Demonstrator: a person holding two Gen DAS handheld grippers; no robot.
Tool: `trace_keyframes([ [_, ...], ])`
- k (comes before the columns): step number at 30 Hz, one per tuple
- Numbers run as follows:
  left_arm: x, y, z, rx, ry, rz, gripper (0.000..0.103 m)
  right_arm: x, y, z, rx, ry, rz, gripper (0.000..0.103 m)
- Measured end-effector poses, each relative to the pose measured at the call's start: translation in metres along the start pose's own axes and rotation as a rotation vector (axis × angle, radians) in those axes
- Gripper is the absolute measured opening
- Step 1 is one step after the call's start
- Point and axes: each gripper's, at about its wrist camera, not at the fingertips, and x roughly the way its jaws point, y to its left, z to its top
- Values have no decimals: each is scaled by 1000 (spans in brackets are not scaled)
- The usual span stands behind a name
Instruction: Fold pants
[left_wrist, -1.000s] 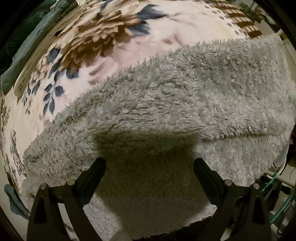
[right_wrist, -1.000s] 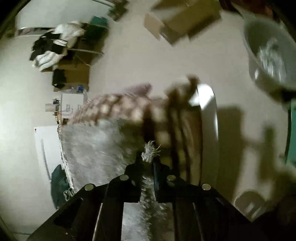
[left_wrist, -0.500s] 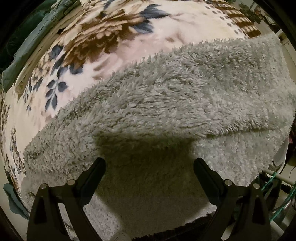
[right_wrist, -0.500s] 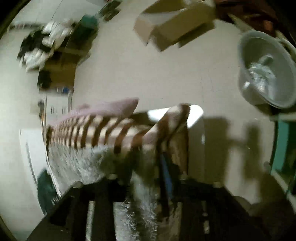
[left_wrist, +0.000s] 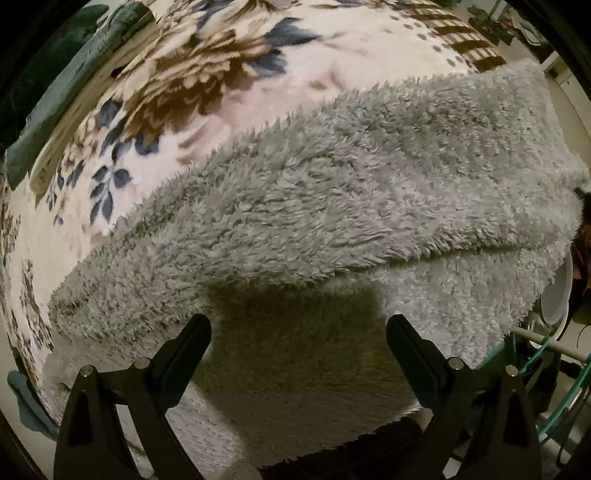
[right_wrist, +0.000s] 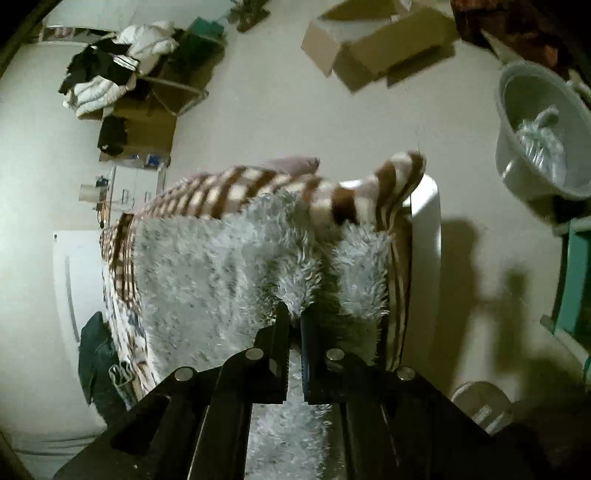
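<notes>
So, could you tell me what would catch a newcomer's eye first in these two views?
The fluffy grey pants fill the left wrist view, folded over on a floral blanket, with the left gripper open just above them. In the right wrist view, the right gripper is shut on the pants' edge, with a grey basin on the floor beyond.

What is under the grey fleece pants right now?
The fleece pants lie on a floral blanket, which shows beyond their far edge. A folded upper layer overlaps a lower layer. What lies beneath the blanket is covered. The right gripper pinches the pants' edge.
</notes>
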Motion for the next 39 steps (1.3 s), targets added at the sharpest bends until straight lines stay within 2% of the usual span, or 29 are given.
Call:
trace_keyframes([
  [3,-1,-1,0,4,1,0,97,-29,11,-5,-22,-57,43,5],
  [5,1,1,-1,2,10,-1,97,-45,14,-6,-20,-75,35,5],
  [10,6,1,4,-10,16,-9,97,-51,-5,-7,16,-25,-44,7],
  [12,9,-2,6,-6,12,-9,97,-37,-19,-3,64,45,-21,31],
  [13,9,-3,7,-3,11,-12,97,-31,-27,-2,89,66,23,64],
  [14,12,-3,8,1,11,-14,97,-29,-35,-3,107,54,79,81],
  [15,12,-5,8,4,11,-14,97,-24,-43,-3,119,37,123,84],
  [17,18,-6,9,10,17,-17,97,-11,-54,-2,123,44,157,86],
  [21,34,-5,8,7,56,-27,97,17,-56,3,85,59,172,86],
  [24,41,-2,7,9,72,-20,97,16,-45,8,31,-3,211,80],
  [25,40,-2,7,11,72,-15,97,11,-39,11,2,-36,168,74],
  [27,33,-3,7,21,54,-18,97,1,-27,18,-36,-78,-4,74],
  [29,25,-3,8,43,21,14,97,-17,-13,22,-70,-129,-123,74],
  [31,20,-6,10,59,-10,51,97,-43,18,22,-98,-175,-122,74],
  [32,20,-8,10,66,-22,76,97,-47,28,24,-103,-169,-125,74],
  [33,22,-9,12,66,-25,89,97,-44,46,26,-106,-128,-91,74],
  [34,23,-11,13,63,-25,92,97,-28,66,27,-108,-33,-40,74],
  [35,26,-11,14,56,-25,96,97,-4,85,26,-104,76,-50,74],
  [37,30,-12,17,47,-28,107,97,33,105,21,-90,196,-33,74],
  [39,35,-11,18,48,-36,118,97,71,124,12,-104,264,-59,69],
])
